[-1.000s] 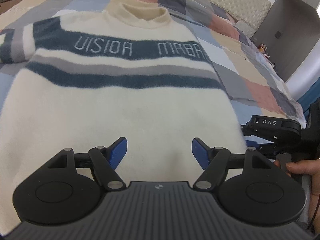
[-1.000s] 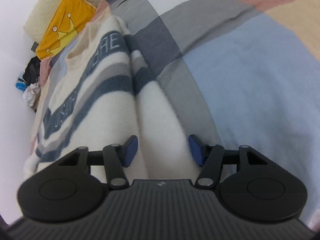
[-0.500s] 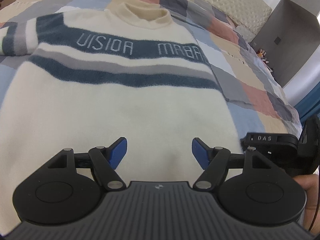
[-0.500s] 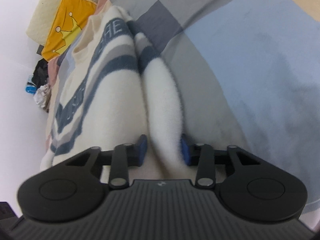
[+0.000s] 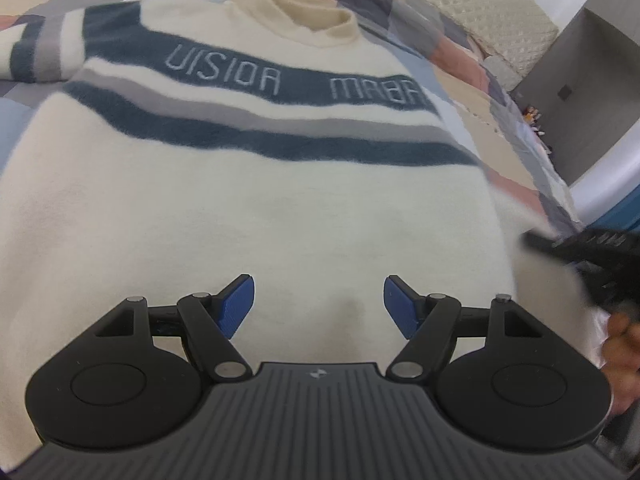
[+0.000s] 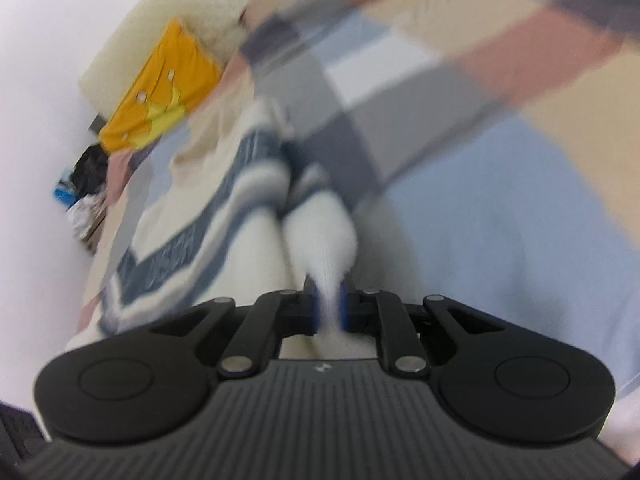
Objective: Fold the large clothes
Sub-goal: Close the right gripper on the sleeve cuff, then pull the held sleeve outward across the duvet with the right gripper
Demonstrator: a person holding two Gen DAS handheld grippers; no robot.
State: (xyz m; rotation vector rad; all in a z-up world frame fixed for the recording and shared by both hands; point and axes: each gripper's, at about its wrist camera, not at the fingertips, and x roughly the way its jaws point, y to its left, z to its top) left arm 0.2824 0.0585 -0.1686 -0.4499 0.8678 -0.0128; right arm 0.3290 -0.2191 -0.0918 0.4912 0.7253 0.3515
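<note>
A cream sweater (image 5: 256, 200) with dark blue and grey chest stripes and lettering lies flat on the bed, collar at the far end. My left gripper (image 5: 319, 304) hovers open over its lower body, with only flat knit under the blue pads. In the right wrist view the sweater's right sleeve (image 6: 324, 232) runs toward the camera, and my right gripper (image 6: 329, 308) is shut on its white cuff end, lifted off the bed. The right gripper also shows as a dark blur at the right edge of the left wrist view, with a hand (image 5: 622, 340) below it.
The sweater rests on a patchwork bedspread (image 6: 500, 208) of blue, grey, pink and beige squares. A yellow pillow (image 6: 160, 92) and a cream quilted headboard (image 5: 472, 4) lie at the far end. A grey cabinet (image 5: 592, 92) stands beside the bed.
My right gripper's jaws closed onto the sleeve's end and rose with it, blurring that view. The left gripper stayed open over the sweater's body and hardly shifted.
</note>
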